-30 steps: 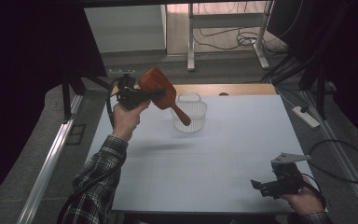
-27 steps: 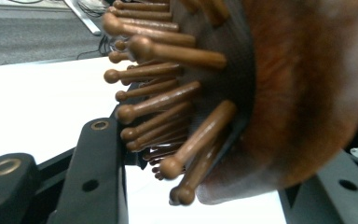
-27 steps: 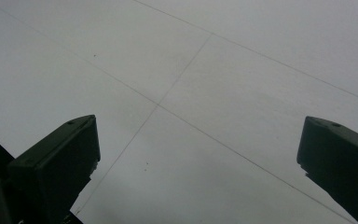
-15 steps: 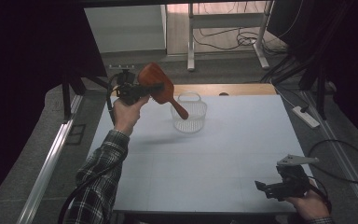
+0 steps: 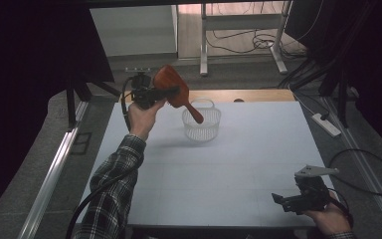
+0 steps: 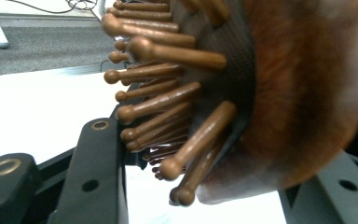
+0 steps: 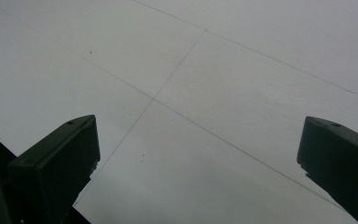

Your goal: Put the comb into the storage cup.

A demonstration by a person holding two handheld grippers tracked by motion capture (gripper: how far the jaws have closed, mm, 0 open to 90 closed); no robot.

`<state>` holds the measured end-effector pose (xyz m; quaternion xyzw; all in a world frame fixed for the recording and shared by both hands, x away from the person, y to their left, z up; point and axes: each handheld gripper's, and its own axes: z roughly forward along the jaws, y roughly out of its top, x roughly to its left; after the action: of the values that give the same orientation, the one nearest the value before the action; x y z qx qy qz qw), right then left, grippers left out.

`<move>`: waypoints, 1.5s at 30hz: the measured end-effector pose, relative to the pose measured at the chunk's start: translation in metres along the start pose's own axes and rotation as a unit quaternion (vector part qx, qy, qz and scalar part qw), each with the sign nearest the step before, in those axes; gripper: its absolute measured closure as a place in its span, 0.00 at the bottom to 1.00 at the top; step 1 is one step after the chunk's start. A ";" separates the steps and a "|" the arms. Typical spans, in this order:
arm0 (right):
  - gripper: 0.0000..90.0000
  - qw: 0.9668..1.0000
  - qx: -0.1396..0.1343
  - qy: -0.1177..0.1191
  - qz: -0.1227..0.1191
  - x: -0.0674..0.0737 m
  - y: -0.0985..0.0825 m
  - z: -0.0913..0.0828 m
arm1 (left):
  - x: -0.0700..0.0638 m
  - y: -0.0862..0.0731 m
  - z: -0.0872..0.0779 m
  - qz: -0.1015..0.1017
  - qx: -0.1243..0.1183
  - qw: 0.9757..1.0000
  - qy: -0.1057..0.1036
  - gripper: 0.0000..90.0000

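Upper left of the high view: left gripper raised above the table's far left corner, clenched on a reddish-brown wooden hairbrush, gripped across the head. Brush tilted, head up and to the left, handle slanting down to the right with its tip over the near-left rim of a clear mesh basket; touching that rim or just above it, cannot tell. In the left gripper view, hairbrush pressed between the two black jaws, one at the lower left, one at the lower right, round-tipped wooden pins pointing toward the left of the frame and the smooth back against the right-hand jaw. Below the gripper, a hand and a plaid sleeve coming in from the bottom left. Centre: basket upright on the white table, near the far edge, a strip of bare wood behind it. Lower right: right gripper low at the table's near right corner, well apart from brush and basket; jaws released and spread wide in the right gripper view, with plain tabletop between them. Beyond the table, grey floor, white desk legs and loose cables at the top, dark curtains on both sides, a power strip on the floor at right.
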<state>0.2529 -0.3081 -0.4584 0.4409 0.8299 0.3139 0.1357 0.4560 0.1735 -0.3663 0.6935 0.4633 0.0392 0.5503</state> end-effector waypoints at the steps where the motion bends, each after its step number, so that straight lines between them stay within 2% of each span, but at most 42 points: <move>1: 0.00 1.000 0.001 0.001 -0.001 0.000 0.000 0.000 | 0.000 0.000 0.001 0.002 0.002 1.000 0.000 0.57; 13: 0.00 1.000 0.002 -0.002 -0.001 0.000 0.000 0.000 | 0.000 -0.008 0.022 0.010 0.013 1.000 0.015 0.57; 29: 0.00 1.000 0.005 -0.003 0.001 0.000 0.000 0.001 | -0.005 -0.018 0.042 0.025 0.024 0.999 0.021 0.57; 45: 0.00 1.000 0.010 -0.004 0.001 0.000 0.000 0.002 | -0.006 -0.033 0.058 0.025 0.029 0.999 0.020 0.57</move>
<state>0.2540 -0.3076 -0.4596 0.4443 0.8319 0.3041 0.1341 0.4661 0.1259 -0.4127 0.7196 0.4577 0.0532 0.5195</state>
